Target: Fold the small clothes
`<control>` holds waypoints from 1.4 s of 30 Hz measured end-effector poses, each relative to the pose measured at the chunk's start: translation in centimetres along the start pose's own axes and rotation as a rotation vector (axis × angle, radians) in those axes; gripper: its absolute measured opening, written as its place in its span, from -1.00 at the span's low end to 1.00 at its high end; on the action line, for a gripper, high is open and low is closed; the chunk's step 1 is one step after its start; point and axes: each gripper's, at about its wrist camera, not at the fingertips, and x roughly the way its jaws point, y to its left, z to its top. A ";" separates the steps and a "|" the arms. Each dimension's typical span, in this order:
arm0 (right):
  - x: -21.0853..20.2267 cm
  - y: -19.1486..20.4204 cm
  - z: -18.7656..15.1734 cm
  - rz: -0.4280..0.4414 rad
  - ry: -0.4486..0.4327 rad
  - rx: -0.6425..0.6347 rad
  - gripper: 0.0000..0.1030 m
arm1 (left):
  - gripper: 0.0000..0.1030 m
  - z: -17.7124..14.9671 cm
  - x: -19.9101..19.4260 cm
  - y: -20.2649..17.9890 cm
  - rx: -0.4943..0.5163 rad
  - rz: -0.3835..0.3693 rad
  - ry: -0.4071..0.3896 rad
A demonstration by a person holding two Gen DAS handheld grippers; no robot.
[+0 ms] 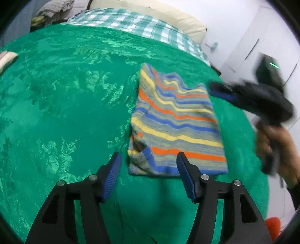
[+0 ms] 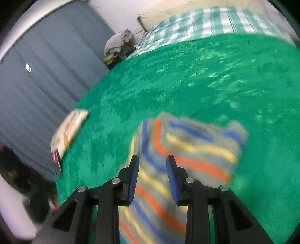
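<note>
A small striped garment [image 1: 174,123], grey with blue, orange and yellow bands, lies folded on the green bedspread [image 1: 65,93]. My left gripper [image 1: 149,159] is open and empty, hovering over the garment's near edge. My right gripper [image 1: 215,88] shows blurred in the left wrist view at the garment's far right corner, held by a hand. In the right wrist view the right gripper [image 2: 152,161] is open and empty above the blurred garment [image 2: 187,150].
A green-and-white checked sheet [image 1: 131,20] and a cream pillow [image 1: 168,13] lie at the far end of the bed. A pale folded item [image 2: 69,129] sits at the bed's left edge. A clothes pile [image 2: 116,45] is beyond. Grey curtain [image 2: 37,84] on the left.
</note>
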 end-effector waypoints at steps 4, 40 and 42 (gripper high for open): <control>-1.8 0.8 -5.8 -0.053 0.023 -0.058 -0.24 | 0.22 -0.6 2.2 1.1 -0.022 0.106 0.079; -2.4 1.5 -3.4 -0.167 -0.059 -0.137 -0.01 | 0.53 11.1 6.5 -0.3 0.103 0.093 0.093; 0.4 -0.4 -2.1 -0.152 -0.015 -0.079 -0.01 | 0.50 11.5 10.1 0.3 0.106 0.183 0.152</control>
